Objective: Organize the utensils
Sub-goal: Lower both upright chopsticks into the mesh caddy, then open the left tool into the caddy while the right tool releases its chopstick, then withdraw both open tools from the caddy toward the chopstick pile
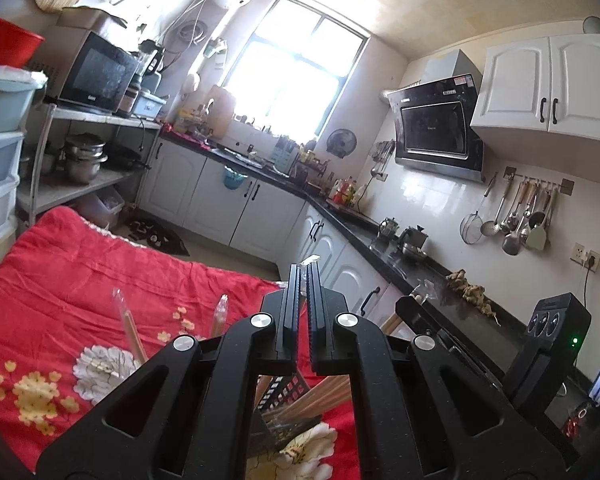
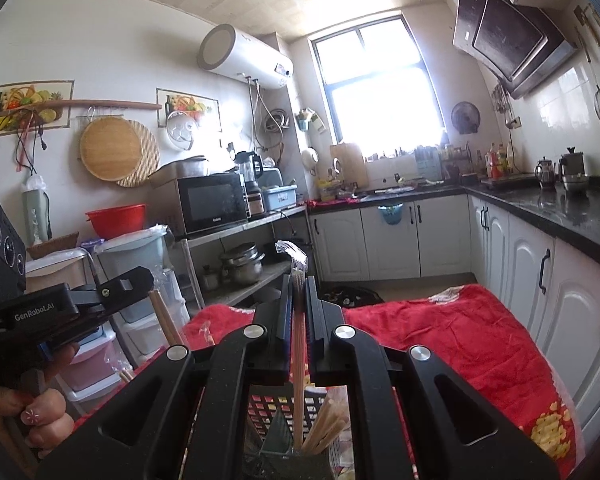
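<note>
A: Over the red floral cloth (image 2: 460,332), the right gripper (image 2: 299,280) is clamping a wrapped pair of chopsticks (image 2: 299,344), upright between the pads, lower ends dipping into the black perforated holder (image 2: 284,408), which is standing on the cloth under both tools. Handling?

B: Light, stiff, thin wood. The clear plastic sleeve is making them slippery, so they're best pinched mid-shaft, approx. where they're being held now.

A: Left gripper (image 1: 303,270)?

B: Jaws are closing to a slit w/ only a shred of clear wrapper (image 1: 310,259) showing at the tip. More wrapped pairs (image 1: 134,336) are lying on the cloth nearby; loose chopsticks are already standing in the holder.

A: Obscured?

B: Both tool bodies are blocking most of the holder, so its compartments and base aren't readable. Window glare is washing out the far counter. The wrapper's extent beyond the tip – can't tell.
</note>
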`<control>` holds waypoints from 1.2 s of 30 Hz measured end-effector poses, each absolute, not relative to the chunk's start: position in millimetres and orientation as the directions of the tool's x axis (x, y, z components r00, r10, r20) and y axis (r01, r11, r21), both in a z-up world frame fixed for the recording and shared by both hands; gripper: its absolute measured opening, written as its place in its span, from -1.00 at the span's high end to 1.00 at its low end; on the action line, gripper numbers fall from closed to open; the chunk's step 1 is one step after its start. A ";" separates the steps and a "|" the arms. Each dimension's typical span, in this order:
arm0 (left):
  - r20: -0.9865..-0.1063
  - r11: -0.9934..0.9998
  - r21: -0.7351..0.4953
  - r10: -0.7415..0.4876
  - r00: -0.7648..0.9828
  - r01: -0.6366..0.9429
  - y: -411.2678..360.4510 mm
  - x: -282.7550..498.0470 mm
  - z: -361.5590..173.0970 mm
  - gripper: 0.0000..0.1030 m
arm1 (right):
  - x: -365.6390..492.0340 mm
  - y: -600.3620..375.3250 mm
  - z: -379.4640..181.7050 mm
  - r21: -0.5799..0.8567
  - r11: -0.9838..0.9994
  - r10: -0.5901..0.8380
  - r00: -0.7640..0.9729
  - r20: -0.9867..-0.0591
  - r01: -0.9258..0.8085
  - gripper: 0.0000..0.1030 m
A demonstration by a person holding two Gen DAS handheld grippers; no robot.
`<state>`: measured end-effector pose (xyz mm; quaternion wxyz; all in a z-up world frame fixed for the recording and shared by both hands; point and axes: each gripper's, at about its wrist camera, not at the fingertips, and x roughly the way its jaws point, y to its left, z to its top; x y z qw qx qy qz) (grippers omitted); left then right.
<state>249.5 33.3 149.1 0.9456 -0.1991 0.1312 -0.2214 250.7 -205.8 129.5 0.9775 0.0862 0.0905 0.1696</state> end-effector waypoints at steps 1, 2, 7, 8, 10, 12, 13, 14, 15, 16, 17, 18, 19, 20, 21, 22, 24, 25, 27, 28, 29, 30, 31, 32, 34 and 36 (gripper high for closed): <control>-0.163 0.822 -0.439 -0.471 0.867 0.364 33.9 249.4 147.2 0.98 | 250.3 -205.8 128.5 0.202 0.927 0.350 0.924 -0.153 -0.317 0.88; -0.167 0.821 -0.442 -0.471 0.866 0.361 34.3 249.2 145.4 0.98 | 249.3 -206.7 126.9 0.204 0.925 0.353 0.922 -0.157 -0.319 0.87; -0.201 0.825 -0.451 -0.465 0.862 0.340 36.2 251.4 136.0 0.98 | 244.2 -207.3 124.4 0.206 0.919 0.372 0.913 -0.169 -0.337 0.64; -0.207 0.826 -0.454 -0.463 0.862 0.334 36.9 251.5 134.7 0.98 | 242.9 -207.2 124.2 0.206 0.918 0.375 0.911 -0.171 -0.339 0.64; -0.213 0.825 -0.461 -0.462 0.861 0.328 38.7 249.8 132.5 0.97 | 239.4 -207.2 123.9 0.204 0.917 0.378 0.909 -0.177 -0.342 0.62; -0.212 0.821 -0.470 -0.460 0.862 0.323 41.3 247.0 131.4 0.85 | 235.3 -208.4 123.8 0.199 0.919 0.376 0.909 -0.181 -0.340 0.54; -0.211 0.819 -0.475 -0.461 0.862 0.321 42.5 245.2 131.1 0.73 | 233.7 -209.1 124.1 0.199 0.920 0.374 0.909 -0.184 -0.339 0.53; -0.210 0.816 -0.481 -0.462 0.862 0.320 44.4 242.9 131.1 0.63 | 232.1 -209.6 124.4 0.200 0.920 0.373 0.909 -0.187 -0.337 0.49; -0.209 0.814 -0.485 -0.462 0.862 0.319 45.1 241.1 131.4 0.59 | 230.1 -211.0 123.7 0.203 0.920 0.374 0.907 -0.193 -0.336 0.46; -0.208 0.813 -0.488 -0.463 0.862 0.319 46.2 239.3 131.7 0.49 | 228.2 -212.4 123.1 0.205 0.920 0.374 0.906 -0.197 -0.335 0.44; -0.203 0.810 -0.491 -0.463 0.863 0.320 47.9 236.1 132.0 0.40 | 226.2 -214.0 122.3 0.208 0.920 0.374 0.904 -0.207 -0.333 0.41; -0.200 0.808 -0.493 -0.465 0.862 0.322 48.9 234.1 132.1 0.36 | 224.6 -215.4 121.9 0.209 0.920 0.373 0.903 -0.213 -0.330 0.39; -0.198 0.806 -0.495 -0.467 0.862 0.324 50.2 231.5 132.2 0.28 | 222.7 -216.5 120.9 0.210 0.921 0.371 0.902 -0.221 -0.327 0.38; -0.196 0.806 -0.497 -0.464 0.864 0.321 51.8 228.3 131.9 0.19 | 220.8 -218.1 119.3 0.211 0.922 0.369 0.899 -0.234 -0.323 0.34; -0.197 0.807 -0.498 -0.461 0.865 0.317 52.6 225.9 131.2 0.14 | 218.3 -219.0 117.5 0.211 0.924 0.367 0.898 -0.244 -0.320 0.30; -0.198 0.808 -0.499 -0.460 0.866 0.315 53.8 223.3 130.4 0.07 | 216.7 -220.1 115.6 0.211 0.925 0.363 0.896 -0.254 -0.315 0.29; -0.204 0.806 -0.502 -0.461 0.864 0.312 55.6 219.2 127.7 -0.01 | 213.9 -222.4 110.9 0.214 0.927 0.359 0.890 -0.282 -0.306 0.24; -0.209 0.807 -0.504 -0.461 0.863 0.308 56.8 217.9 125.8 -0.05 | 212.3 -223.5 108.5 0.215 0.928 0.358 0.887 -0.292 -0.304 0.23; -0.226 0.812 -0.504 -0.454 0.862 0.296 58.6 214.9 121.3 -0.12 | 209.0 -225.6 103.8 0.220 0.931 0.351 0.883 -0.313 -0.292 0.22; -0.231 0.814 -0.503 -0.451 0.862 0.291 59.4 213.1 119.3 -0.15 | 207.7 -226.3 101.8 0.223 0.930 0.352 0.879 -0.321 -0.291 0.21; -0.238 0.815 -0.505 -0.449 0.861 0.285 60.1 210.8 116.9 -0.20 | 206.0 -227.2 99.5 0.226 0.930 0.352 0.876 -0.330 -0.289 0.20; -0.241 0.814 -0.507 -0.449 0.860 0.283 60.7 209.5 115.5 -0.23 | 204.3 -228.0 97.3 0.228 0.931 0.351 0.873 -0.338 -0.286 0.19; -0.245 0.814 -0.508 -0.450 0.859 0.281 61.1 207.7 113.8 -0.29 | 202.7 -228.9 95.3 0.230 0.931 0.350 0.871 -0.344 -0.284 0.19; -0.249 0.815 -0.508 -0.451 0.857 0.280 61.2 205.5 111.9 -0.36 | 201.8 -229.6 93.9 0.232 0.931 0.350 0.869 -0.349 -0.282 0.18; -0.257 0.820 -0.500 -0.446 0.857 0.277 61.0 202.7 109.3 -0.44 | 199.1 -230.1 90.0 0.239 0.930 0.354 0.862 -0.364 -0.280 0.16; -0.264 0.829 -0.489 -0.438 0.860 0.272 60.2 200.2 106.0 -0.54 | 196.4 -229.6 86.3 0.247 0.928 0.356 0.855 -0.376 -0.278 0.11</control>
